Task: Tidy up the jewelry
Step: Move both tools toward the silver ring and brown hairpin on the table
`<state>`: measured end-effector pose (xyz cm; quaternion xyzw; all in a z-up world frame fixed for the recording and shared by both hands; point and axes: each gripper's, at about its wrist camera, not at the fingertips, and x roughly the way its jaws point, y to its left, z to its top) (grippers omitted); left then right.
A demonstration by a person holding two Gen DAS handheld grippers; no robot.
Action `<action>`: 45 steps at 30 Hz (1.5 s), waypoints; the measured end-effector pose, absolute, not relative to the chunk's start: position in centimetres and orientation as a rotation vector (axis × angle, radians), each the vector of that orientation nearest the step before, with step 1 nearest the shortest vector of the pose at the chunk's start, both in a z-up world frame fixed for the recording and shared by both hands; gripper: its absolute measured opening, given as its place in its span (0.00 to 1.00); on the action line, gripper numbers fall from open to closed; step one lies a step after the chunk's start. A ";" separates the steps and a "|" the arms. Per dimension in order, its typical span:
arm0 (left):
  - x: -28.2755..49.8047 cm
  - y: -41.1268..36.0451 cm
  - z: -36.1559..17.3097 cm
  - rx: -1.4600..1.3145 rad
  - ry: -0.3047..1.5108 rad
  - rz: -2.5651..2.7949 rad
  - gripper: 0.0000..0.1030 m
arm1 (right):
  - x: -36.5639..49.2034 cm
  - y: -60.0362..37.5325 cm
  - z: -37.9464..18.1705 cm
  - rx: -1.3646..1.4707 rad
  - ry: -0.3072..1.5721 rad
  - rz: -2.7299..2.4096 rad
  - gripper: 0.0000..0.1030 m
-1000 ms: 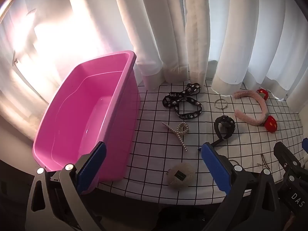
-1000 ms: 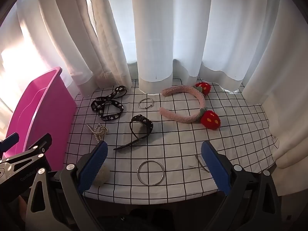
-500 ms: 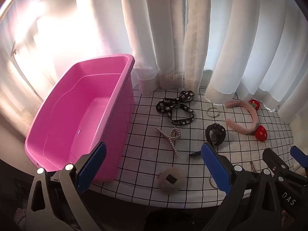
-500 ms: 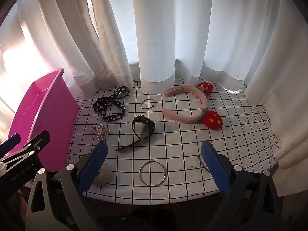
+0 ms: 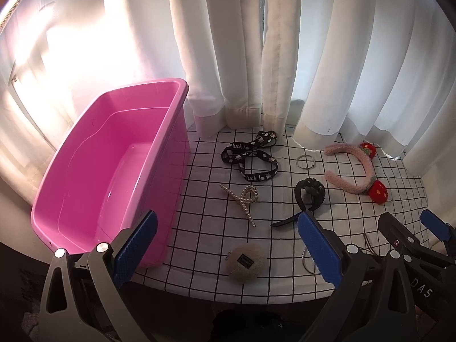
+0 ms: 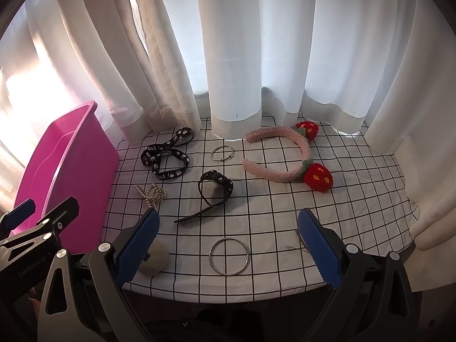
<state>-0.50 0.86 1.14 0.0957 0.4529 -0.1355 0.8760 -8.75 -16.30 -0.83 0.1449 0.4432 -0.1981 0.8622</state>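
An empty pink tub (image 5: 85, 188) (image 6: 57, 171) stands at the table's left end. On the checked cloth (image 6: 285, 213) lie a black printed strap (image 5: 250, 156) (image 6: 166, 158), a pearl hair clip (image 5: 242, 199) (image 6: 152, 195), a black watch (image 5: 309, 193) (image 6: 215, 189), a small ring (image 5: 305, 162) (image 6: 222, 153), a large ring (image 6: 228, 252), a fluffy beige puff (image 5: 246, 260) (image 6: 154, 258) and a pink strawberry headband (image 5: 359, 168) (image 6: 285, 156). My left gripper (image 5: 228, 249) and right gripper (image 6: 228, 249) hover open at the front edge, holding nothing.
White curtains (image 6: 256, 57) hang along the back and right side of the table and rest on the cloth. A thin dark hairpin (image 6: 296, 242) lies near the right gripper's right finger. The table's front edge (image 6: 228, 297) drops off just ahead of both grippers.
Both grippers have drawn back and risen a little, so the table and tub look smaller and farther. No item has moved on the cloth. Both grippers stay open.
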 end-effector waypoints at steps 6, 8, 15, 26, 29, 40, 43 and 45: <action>-0.9 1.1 1.5 0.173 0.924 -0.288 0.94 | -8.9 -16.2 -0.9 0.305 0.928 -0.414 0.90; -0.9 1.1 1.6 0.173 0.925 -0.285 0.94 | -8.9 -16.3 -0.9 0.305 0.929 -0.414 0.90; -0.9 0.7 0.8 0.188 0.950 -0.274 0.94 | -9.4 -16.5 -1.2 0.294 0.931 -0.415 0.90; -2.3 -1.4 -0.1 0.220 0.964 -0.288 0.94 | -10.6 -17.7 -2.0 0.300 0.951 -0.407 0.90; -2.6 -1.6 -0.1 0.217 0.967 -0.280 0.94 | -10.8 -17.9 -2.1 0.305 0.952 -0.401 0.90; -3.5 -1.0 0.1 0.203 0.966 -0.245 0.94 | -11.2 -18.1 -2.1 0.304 0.950 -0.371 0.90; -3.6 -0.8 0.2 0.201 0.963 -0.239 0.94 | -11.3 -18.1 -2.0 0.301 0.946 -0.368 0.90; -3.7 -0.8 0.3 0.200 0.958 -0.237 0.94 | -11.4 -18.0 -1.9 0.299 0.944 -0.367 0.90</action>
